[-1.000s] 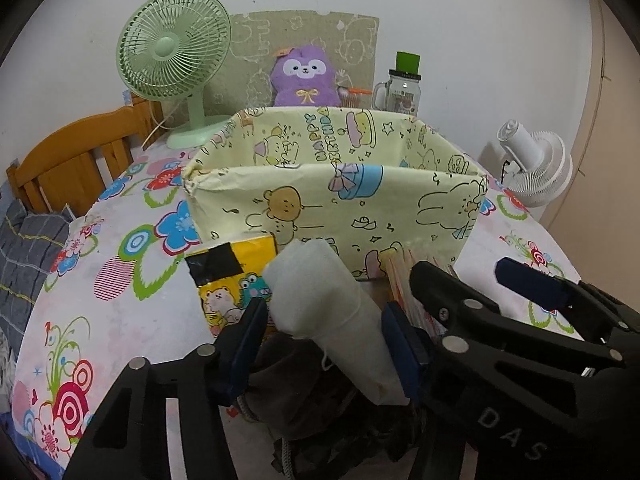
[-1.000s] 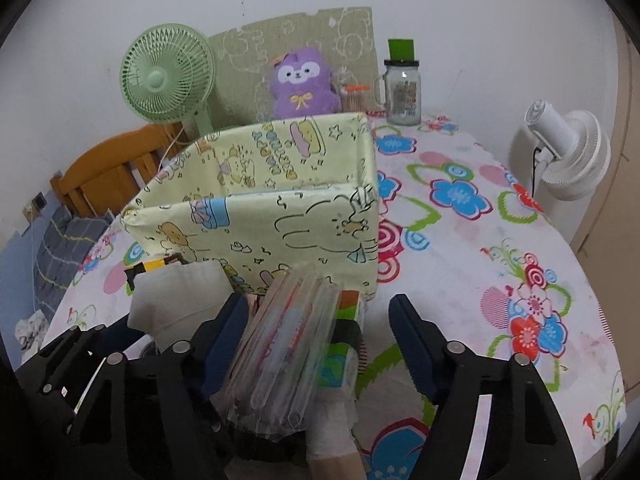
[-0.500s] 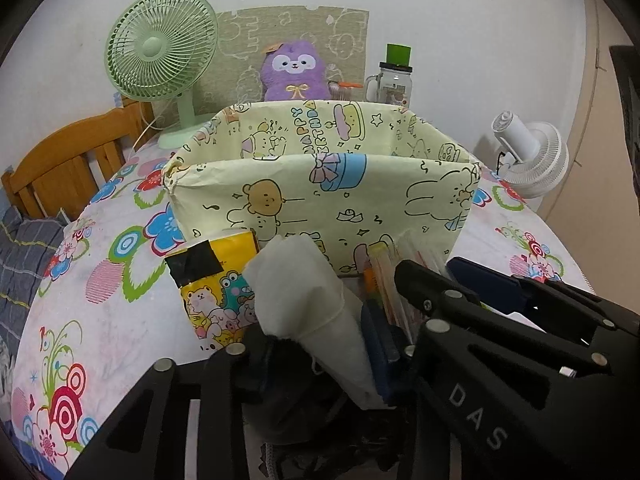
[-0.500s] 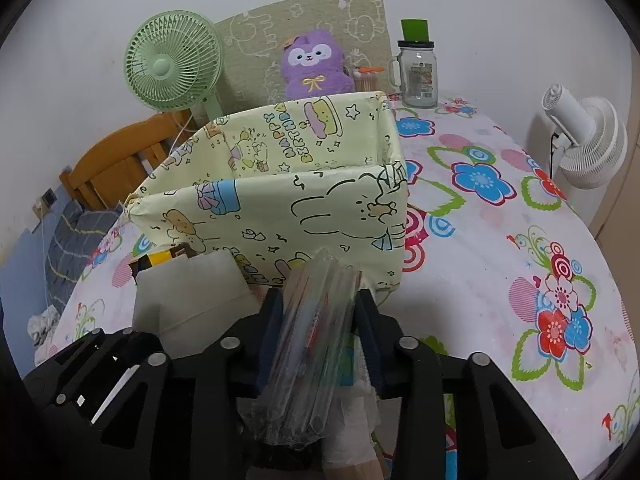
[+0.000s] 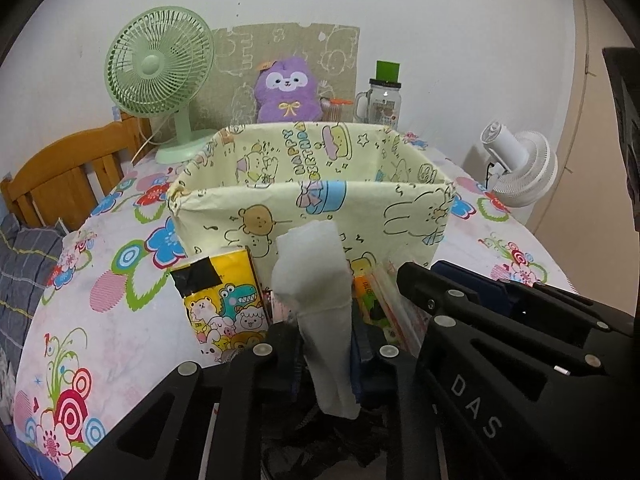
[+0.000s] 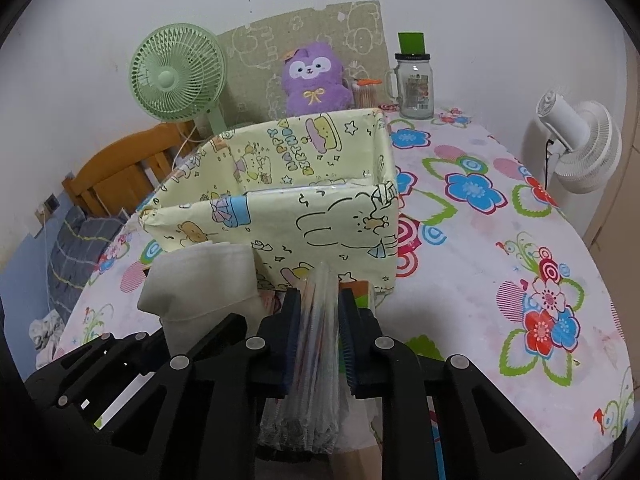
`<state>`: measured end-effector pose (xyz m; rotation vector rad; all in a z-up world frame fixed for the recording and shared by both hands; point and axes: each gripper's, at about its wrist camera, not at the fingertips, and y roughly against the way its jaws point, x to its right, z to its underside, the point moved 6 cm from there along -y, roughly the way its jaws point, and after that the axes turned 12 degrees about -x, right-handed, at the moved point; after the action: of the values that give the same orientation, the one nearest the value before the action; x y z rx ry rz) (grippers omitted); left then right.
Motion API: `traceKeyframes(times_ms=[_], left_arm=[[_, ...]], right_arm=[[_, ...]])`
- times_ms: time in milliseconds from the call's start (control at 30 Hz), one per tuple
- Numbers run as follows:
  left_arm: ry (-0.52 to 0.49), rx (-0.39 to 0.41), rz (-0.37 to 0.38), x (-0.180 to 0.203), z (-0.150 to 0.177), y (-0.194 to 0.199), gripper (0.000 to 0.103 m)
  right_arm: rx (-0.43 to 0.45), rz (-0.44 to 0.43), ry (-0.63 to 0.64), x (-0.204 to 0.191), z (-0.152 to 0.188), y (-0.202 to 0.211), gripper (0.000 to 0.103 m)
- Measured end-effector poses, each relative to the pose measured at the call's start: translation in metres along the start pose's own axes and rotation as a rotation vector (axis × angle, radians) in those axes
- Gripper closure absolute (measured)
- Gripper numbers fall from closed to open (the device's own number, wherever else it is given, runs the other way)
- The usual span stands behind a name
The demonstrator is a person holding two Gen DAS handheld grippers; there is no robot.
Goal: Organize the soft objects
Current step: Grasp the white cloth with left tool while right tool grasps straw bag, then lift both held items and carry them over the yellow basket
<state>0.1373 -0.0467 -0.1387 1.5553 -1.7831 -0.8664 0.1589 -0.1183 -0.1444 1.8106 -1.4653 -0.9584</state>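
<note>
Between the black fingers of the left gripper (image 5: 326, 344), seen from the left wrist, a soft white folded cloth (image 5: 314, 280) is clamped at its lower part, its free upper end standing up just before the pale yellow cartoon-printed fabric box (image 5: 312, 200). A yellow tissue pack with cartoon animals (image 5: 224, 300) is seen just beside it on the flowered tablecloth (image 5: 80, 300). From the right wrist, the right gripper (image 6: 320, 340) is shut on a clear crinkled plastic packet of thin sticks (image 6: 316, 360), pinched about its middle, near the box's front wall. Both things are judged light; the cloth is likely to sag and unfold, so a grip low on the fold seems wise, while the packet looks slippery and may be crushed if squeezed hard.
</note>
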Motion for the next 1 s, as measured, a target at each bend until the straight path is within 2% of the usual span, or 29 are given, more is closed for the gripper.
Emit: traceKeyframes(times_ms=[1000], left_arm=[[-0.021,0.151,-0.010,0.009,-0.011,0.086,0.087]], right_arm=[[0.157,0.009,0.007,-0.018,-0.006,0.091,0.081]])
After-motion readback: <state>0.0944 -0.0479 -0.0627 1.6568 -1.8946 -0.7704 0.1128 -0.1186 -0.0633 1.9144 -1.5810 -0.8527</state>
